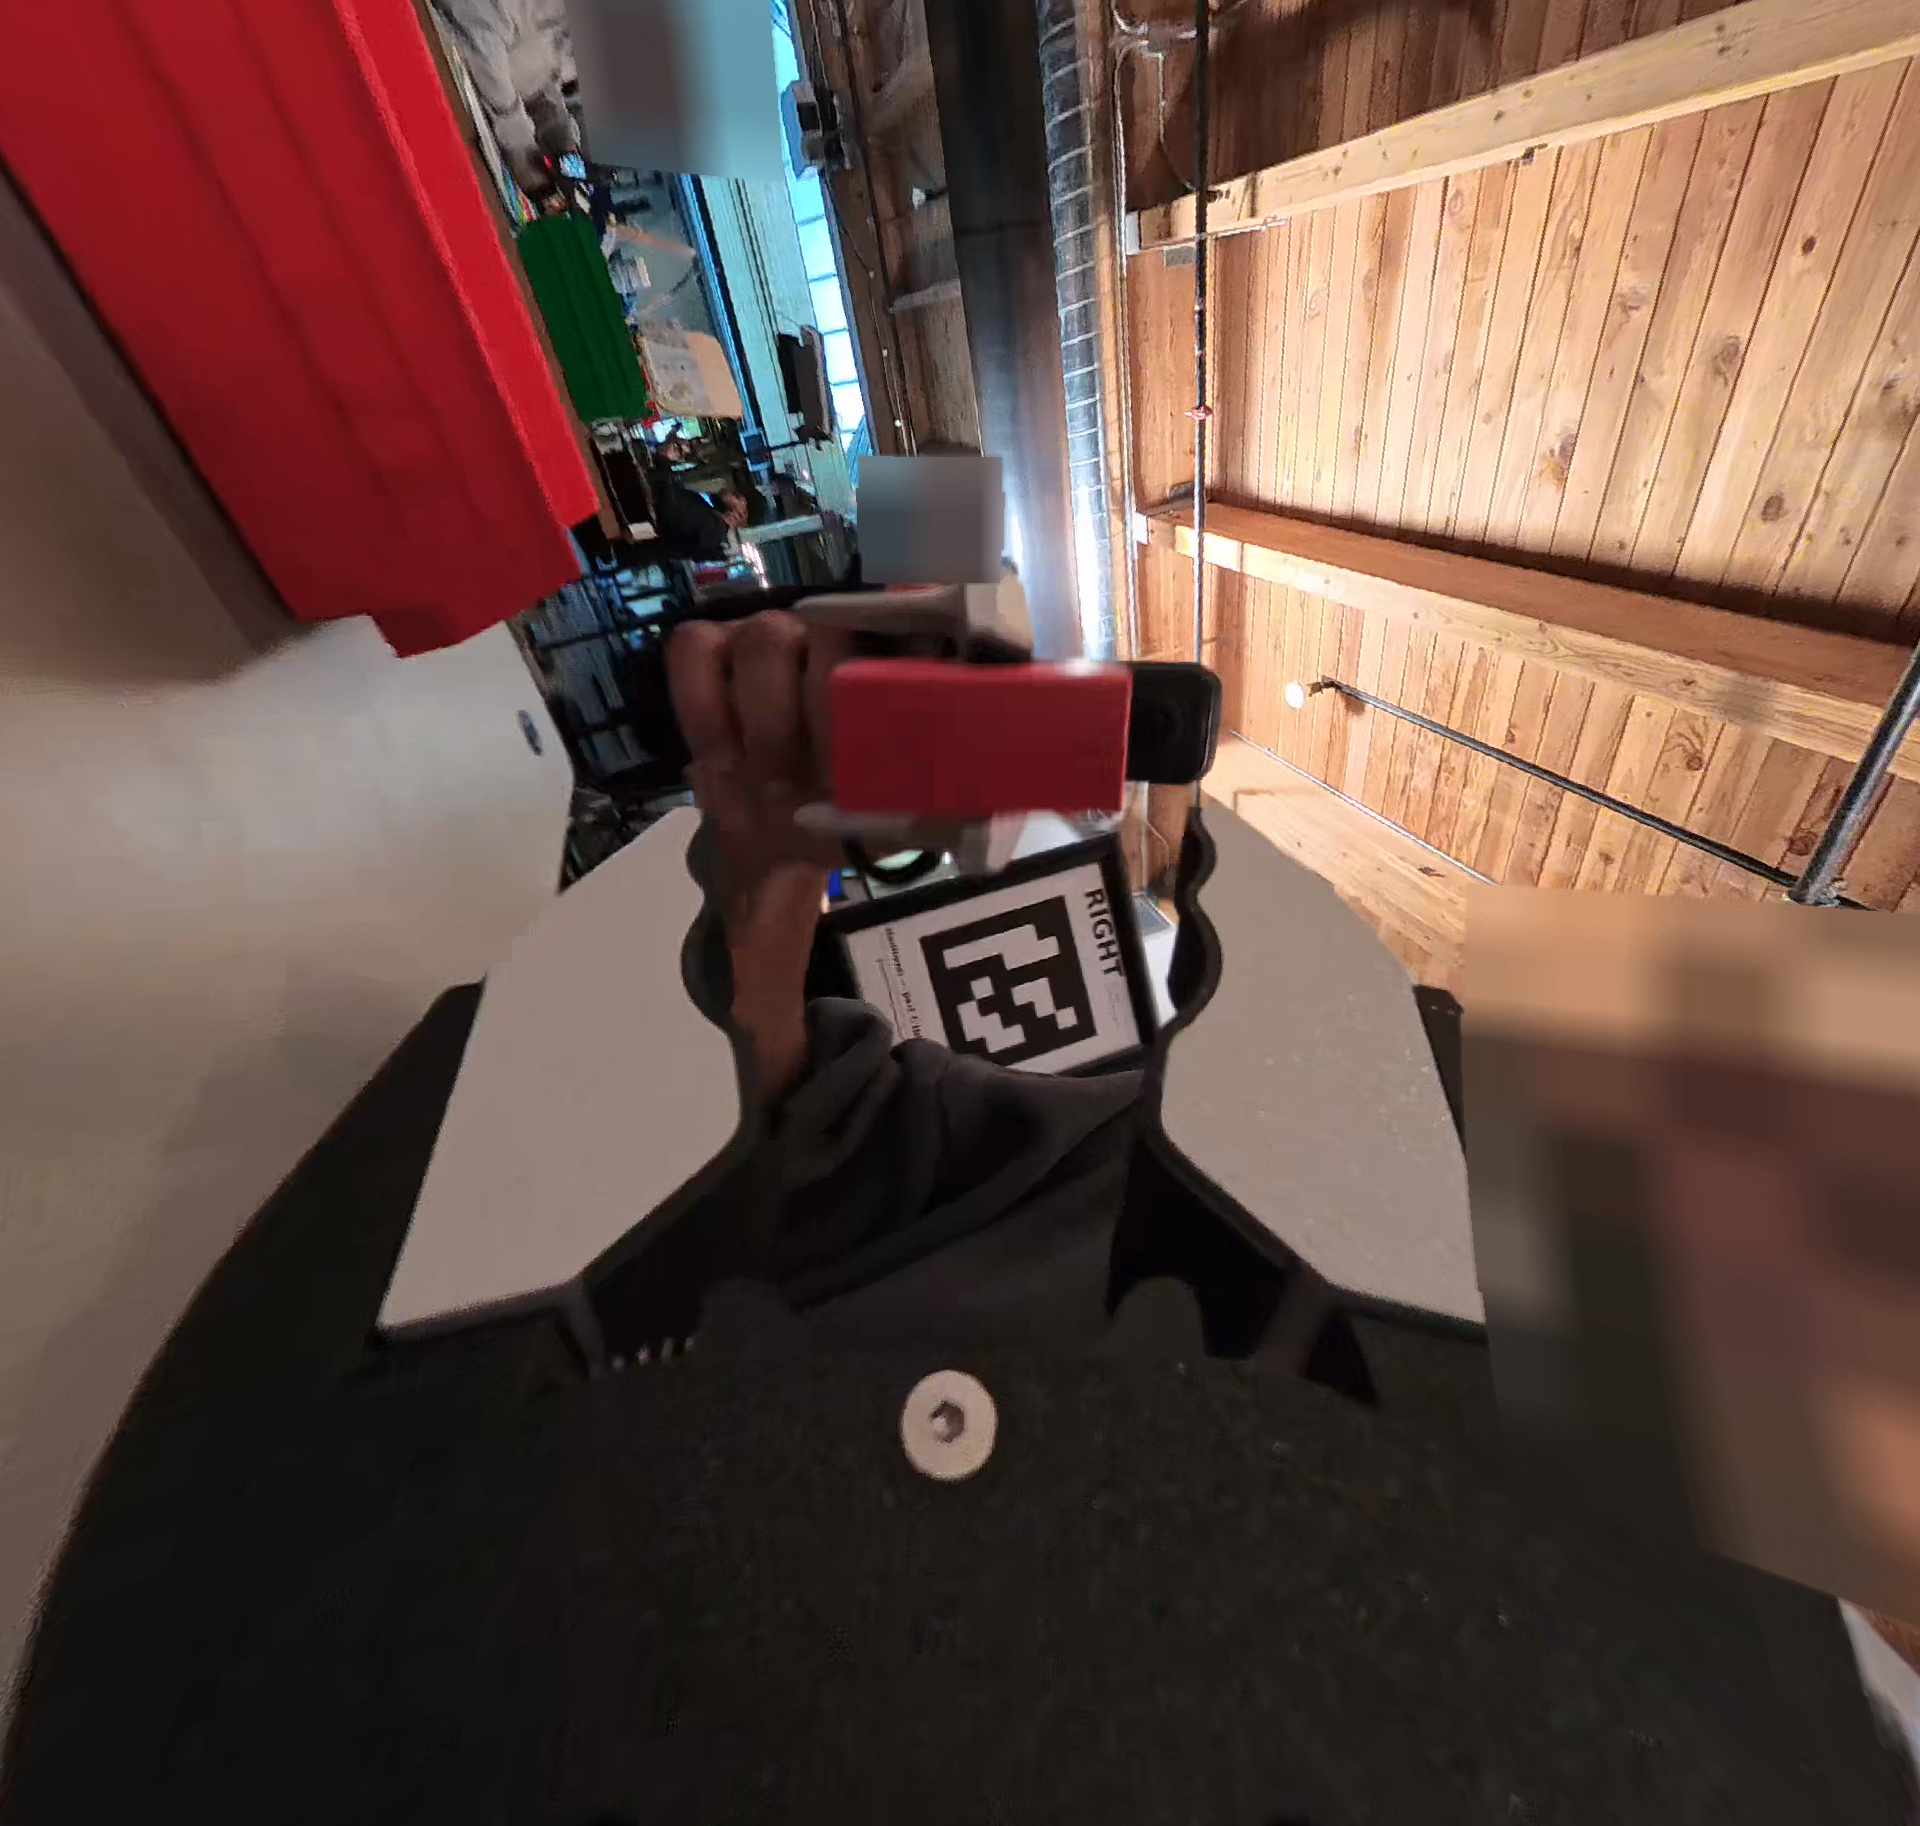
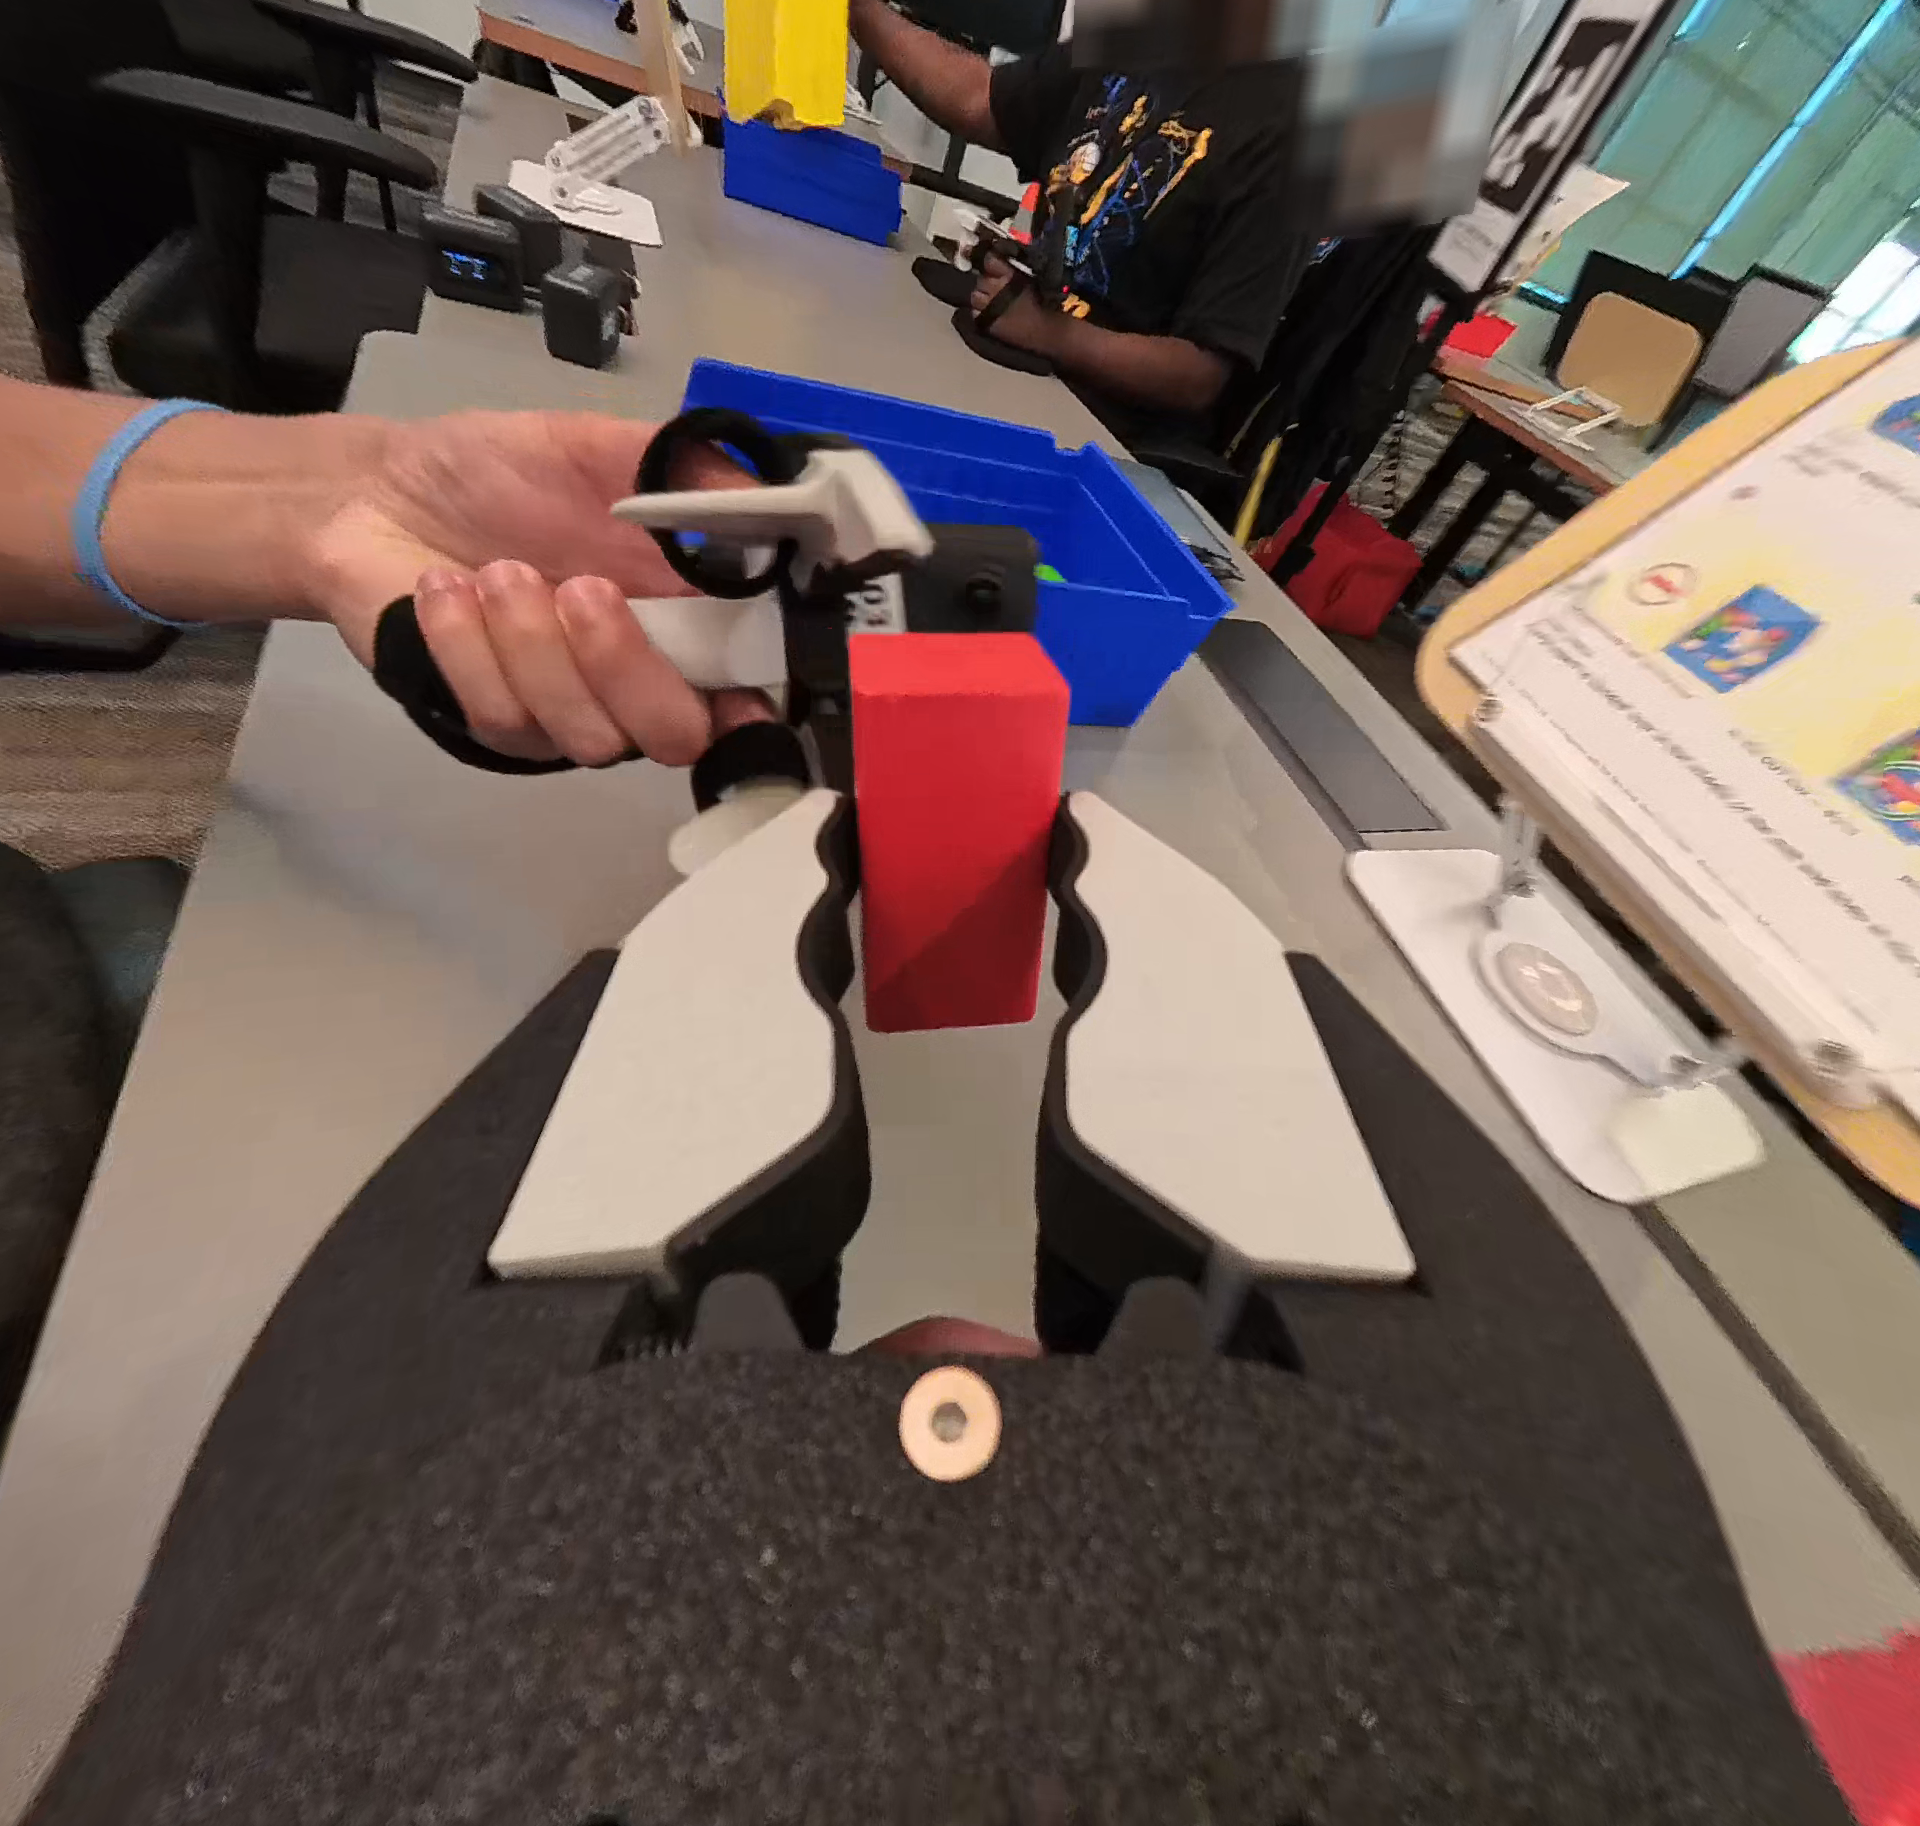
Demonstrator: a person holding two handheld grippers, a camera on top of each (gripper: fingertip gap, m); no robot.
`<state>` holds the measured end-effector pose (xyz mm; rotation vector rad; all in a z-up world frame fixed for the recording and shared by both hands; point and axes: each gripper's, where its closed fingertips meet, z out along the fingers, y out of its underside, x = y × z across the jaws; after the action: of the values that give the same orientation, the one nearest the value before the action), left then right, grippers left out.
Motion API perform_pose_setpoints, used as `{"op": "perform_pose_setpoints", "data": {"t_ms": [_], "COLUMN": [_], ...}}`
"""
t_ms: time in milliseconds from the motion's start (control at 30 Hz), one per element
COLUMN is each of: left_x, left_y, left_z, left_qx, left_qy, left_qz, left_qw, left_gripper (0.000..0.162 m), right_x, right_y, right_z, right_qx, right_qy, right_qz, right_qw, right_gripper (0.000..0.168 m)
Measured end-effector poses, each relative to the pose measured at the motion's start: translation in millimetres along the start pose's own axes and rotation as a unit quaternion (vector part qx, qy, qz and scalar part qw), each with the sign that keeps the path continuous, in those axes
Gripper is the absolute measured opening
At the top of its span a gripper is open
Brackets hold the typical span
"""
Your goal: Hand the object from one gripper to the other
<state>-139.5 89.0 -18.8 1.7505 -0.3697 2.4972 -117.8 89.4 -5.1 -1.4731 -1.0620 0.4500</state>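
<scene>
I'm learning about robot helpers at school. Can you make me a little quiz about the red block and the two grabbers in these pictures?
1. True or false: the left gripper is squeezing the red block.
2. What colour is the bin on the table behind the block? A green, B blue, C yellow.
3. Fill in: the block stands upright between the fingers of the ____ gripper.

Key: 1 false, its jaws stand wide open with the block just beyond its fingertips. 2 B. 3 right; the right gripper is closed on it.
</scene>
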Motion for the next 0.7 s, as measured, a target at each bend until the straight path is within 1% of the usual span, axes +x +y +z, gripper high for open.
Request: {"op": "perform_pose_setpoints", "data": {"t_ms": [67,100,200,233,267,300,367,400,467,500,567,633,700], "left_x": [-6.3,-8.9,-21.1,-26.2,-30.2,-33.2,-39.0,-41.6,-41.7,-39.2,-36.4,-40.0,-46.0], "left_y": [11.0,25.9,87.6,106.6,123.4,137.8,155.4,158.4,155.2,150.9,143.1,142.3,144.7], "left_z": [-11.0,-12.6,-13.5,-14.5,-16.1,-18.9,-26.1,-29.6,-34.3,-35.5,-37.6,-41.0,-44.7], "left_qx": [-0.005,-0.023,-0.092,-0.107,-0.119,-0.129,-0.136,-0.133,-0.12,-0.113,-0.103,-0.105,-0.108], "left_qy": [-0.007,-0.009,-0.028,-0.039,-0.048,-0.055,-0.064,-0.067,-0.064,-0.058,-0.055,-0.069,-0.087], "left_qz": [0.021,0.028,0.037,0.038,0.04,0.044,0.053,0.054,0.046,0.046,0.054,0.066,0.073], "left_qw": [1.0,0.999,0.995,0.993,0.991,0.989,0.987,0.987,0.99,0.991,0.992,0.99,0.988], "left_gripper": [0.074,0.073,0.069,0.068,0.068,0.067,0.065,0.064,0.062,0.062,0.058,0.058,0.058], "right_x": [23.1,40.3,92.0,111.9,132.3,149.9,172.3,176.8,178.0,177.2,175.5,174.1,177.1], "right_y": [-2.6,-5.0,-8.6,-0.8,15.2,39.5,99.8,130.1,184.9,206.5,235.1,251.4,264.4], "right_z": [-25.5,-43.3,-105.9,-125.5,-142.8,-156.6,-172.6,-174.1,-170.5,-166.6,-156.7,-147.5,-142.7], "right_qx": [-0.007,-0.013,-0.034,-0.064,-0.116,-0.185,-0.328,-0.383,-0.458,-0.478,-0.492,-0.499,-0.515], "right_qy": [0.037,0.066,0.137,0.168,0.197,0.209,0.183,0.147,0.064,0.028,-0.026,-0.062,-0.083], "right_qz": [-0.019,-0.027,-0.038,-0.045,-0.056,-0.064,-0.066,-0.066,-0.056,-0.046,-0.031,-0.019,-0.028], "right_qw": [0.999,0.997,0.989,0.983,0.972,0.958,0.925,0.91,0.885,0.877,0.87,0.864,0.853], "right_gripper": [0.035,0.035,0.035,0.035,0.035,0.035,0.035,0.036,0.035,0.035,0.035,0.035,0.035]}}
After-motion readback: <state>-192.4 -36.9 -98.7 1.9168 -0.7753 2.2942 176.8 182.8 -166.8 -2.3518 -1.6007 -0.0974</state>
